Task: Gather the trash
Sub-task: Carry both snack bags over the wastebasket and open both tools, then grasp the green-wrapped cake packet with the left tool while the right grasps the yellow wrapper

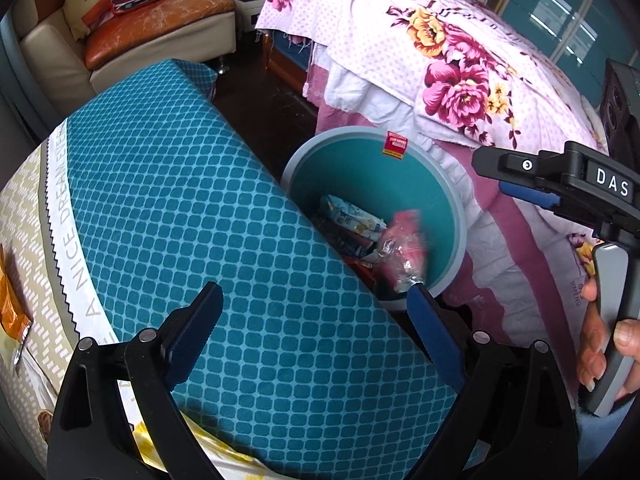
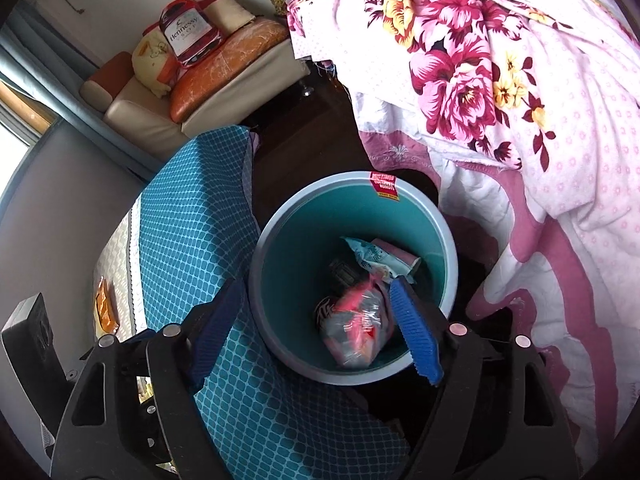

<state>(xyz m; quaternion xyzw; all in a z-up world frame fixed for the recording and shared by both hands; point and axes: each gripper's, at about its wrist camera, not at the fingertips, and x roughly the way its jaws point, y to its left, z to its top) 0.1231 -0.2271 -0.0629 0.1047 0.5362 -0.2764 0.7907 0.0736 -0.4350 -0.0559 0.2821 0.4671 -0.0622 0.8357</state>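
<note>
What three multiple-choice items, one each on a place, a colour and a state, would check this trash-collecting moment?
1. Where is the red and clear wrapper?
A. On the flowered bedspread
B. At the mouth of the bin, beside the right tool's blue pad
C. On the sofa

2. What colour is the inside of the bin?
A. Teal
B. Orange
C. White

3. How does the left tool stand?
A. Shut on a wrapper
B. Shut on nothing
C. Open, with nothing between its pads

Answers:
1 B: the right wrist view shows the wrapper blurred over the bin, next to the right tool.
2 A: both views show teal inner walls below a grey rim.
3 C: its pads stand wide apart over the teal patterned cover.
</note>
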